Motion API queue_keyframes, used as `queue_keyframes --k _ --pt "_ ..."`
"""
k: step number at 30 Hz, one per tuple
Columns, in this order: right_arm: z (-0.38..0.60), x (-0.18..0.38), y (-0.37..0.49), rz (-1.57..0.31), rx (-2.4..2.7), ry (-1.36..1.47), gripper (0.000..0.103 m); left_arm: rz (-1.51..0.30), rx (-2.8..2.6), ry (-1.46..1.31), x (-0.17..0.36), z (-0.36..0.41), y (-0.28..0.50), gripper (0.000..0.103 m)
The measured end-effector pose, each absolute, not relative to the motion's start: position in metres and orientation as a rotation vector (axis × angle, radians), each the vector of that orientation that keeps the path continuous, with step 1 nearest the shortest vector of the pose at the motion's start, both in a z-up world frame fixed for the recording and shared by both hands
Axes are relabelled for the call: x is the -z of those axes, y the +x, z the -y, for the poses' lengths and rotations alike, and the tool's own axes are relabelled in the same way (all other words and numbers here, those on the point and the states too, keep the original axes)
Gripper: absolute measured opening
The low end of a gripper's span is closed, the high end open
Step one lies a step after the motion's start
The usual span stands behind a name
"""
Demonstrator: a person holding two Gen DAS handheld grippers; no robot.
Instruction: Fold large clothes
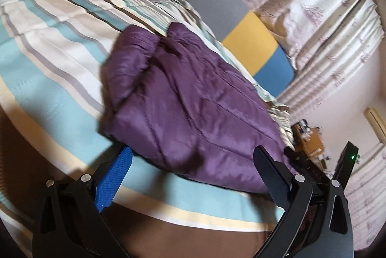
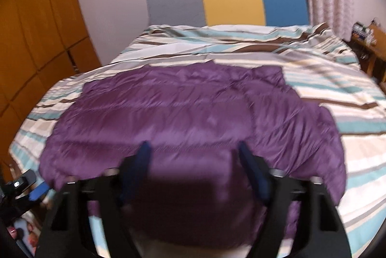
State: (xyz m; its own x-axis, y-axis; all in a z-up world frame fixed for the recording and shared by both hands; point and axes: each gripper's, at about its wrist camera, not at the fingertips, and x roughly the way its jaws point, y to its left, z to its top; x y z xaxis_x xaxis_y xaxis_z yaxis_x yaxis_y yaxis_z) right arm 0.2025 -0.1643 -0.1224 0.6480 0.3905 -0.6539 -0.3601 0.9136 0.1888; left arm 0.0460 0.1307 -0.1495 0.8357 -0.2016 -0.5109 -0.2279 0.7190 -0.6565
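Currently the purple jacket [image 2: 188, 118] lies spread on the striped bed [image 2: 337, 79], collar end toward the headboard [image 2: 231, 0], hem at the foot edge. One sleeve is folded in across the body on the side away from the wardrobe [image 2: 36, 41].

Right gripper [image 2: 195, 149]: jaws half apart, straddling a raised fold at the hem. The picture is blurred, so whether the pads press the cloth cannot be told.

Left gripper [image 1: 193, 156]: released, jaws wide, empty, at the hem corner nearer the wardrobe; its blue pad [image 1: 115, 176] is just beside the cloth, not on it.

Judgement: step in hand is seizing the hem to fold it toward the headboard. To do it well:
- Take both layers of padding, deep in the pads; the shell looks slippery.
- Grip both corners level.
- Lift together, carry evenly, and lay the hem square at the collar.
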Motion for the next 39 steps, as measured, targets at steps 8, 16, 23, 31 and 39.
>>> queue_keyframes --k 8,16,23,31,39 --pt "0.142 0.129 0.191 -0.736 -0.55 -0.004 0.023 -0.608 0.055 -0.819 0.156 -0.122 0.052 0.091" --pt "0.117 0.164 0.204 -0.783 -0.508 -0.164 0.022 -0.557 0.007 -0.883 0.16 -0.126 0.066 0.091" --pt "0.119 0.168 0.204 -0.777 -0.511 -0.149 0.022 -0.498 -0.057 -0.941 0.161 -0.13 0.085 0.089" --pt "0.124 0.168 0.203 -0.774 -0.519 -0.126 0.022 -0.487 -0.099 -1.167 0.178 -0.158 0.09 0.044" --pt "0.126 0.168 0.203 -0.777 -0.526 -0.108 0.022 -0.48 -0.089 -1.061 0.154 -0.15 0.094 0.021"
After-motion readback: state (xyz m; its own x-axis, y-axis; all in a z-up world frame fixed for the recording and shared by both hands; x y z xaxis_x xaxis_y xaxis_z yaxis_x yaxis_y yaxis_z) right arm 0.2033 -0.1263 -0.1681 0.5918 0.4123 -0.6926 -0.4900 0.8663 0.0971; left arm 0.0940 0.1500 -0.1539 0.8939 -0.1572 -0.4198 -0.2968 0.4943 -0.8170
